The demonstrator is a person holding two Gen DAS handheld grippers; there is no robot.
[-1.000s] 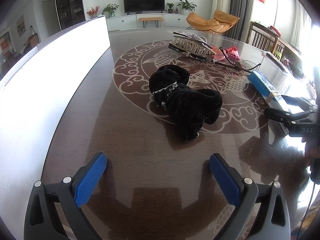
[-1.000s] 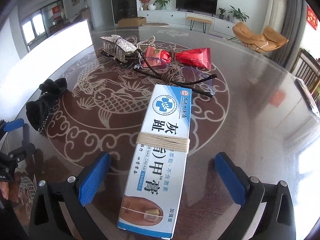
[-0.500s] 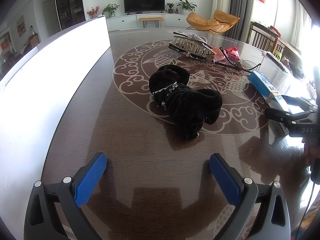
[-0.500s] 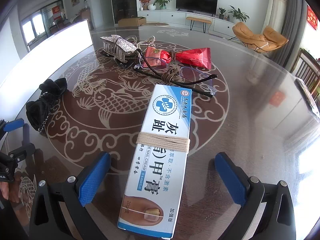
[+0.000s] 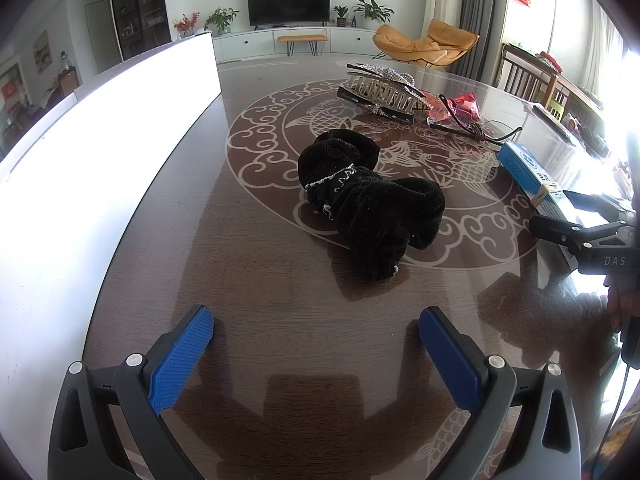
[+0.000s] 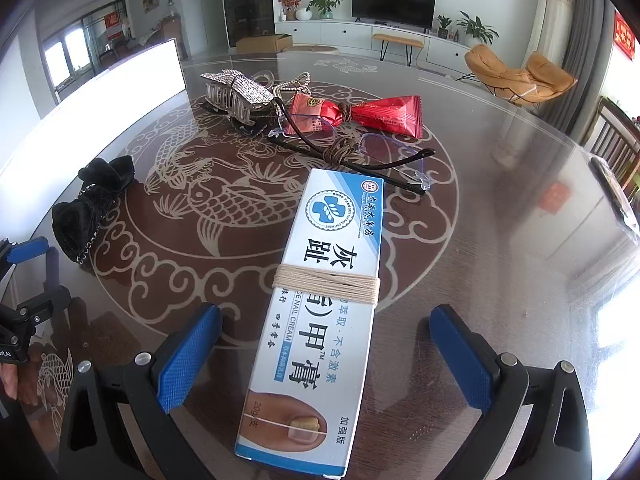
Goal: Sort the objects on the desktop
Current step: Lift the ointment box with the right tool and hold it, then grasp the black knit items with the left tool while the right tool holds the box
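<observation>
Left tool [image 5: 316, 330]: wide open, holding nothing, low over the table [image 5: 260, 300].
Right tool [image 6: 325, 340]: wide open, not gripping; the cream box [image 6: 320, 312] lies between its blue pads.
Cream box: flat on the table, string wrapped round its middle.
Black scrunchie [image 5: 370, 196]: on the table ahead of the left tool, apart from it.
Glasses [image 6: 352, 156]: just past the cream box.
Red packet [image 6: 360, 114]: behind the glasses.
Sparkly hair clip [image 6: 238, 94]: beside the red packet.
</observation>
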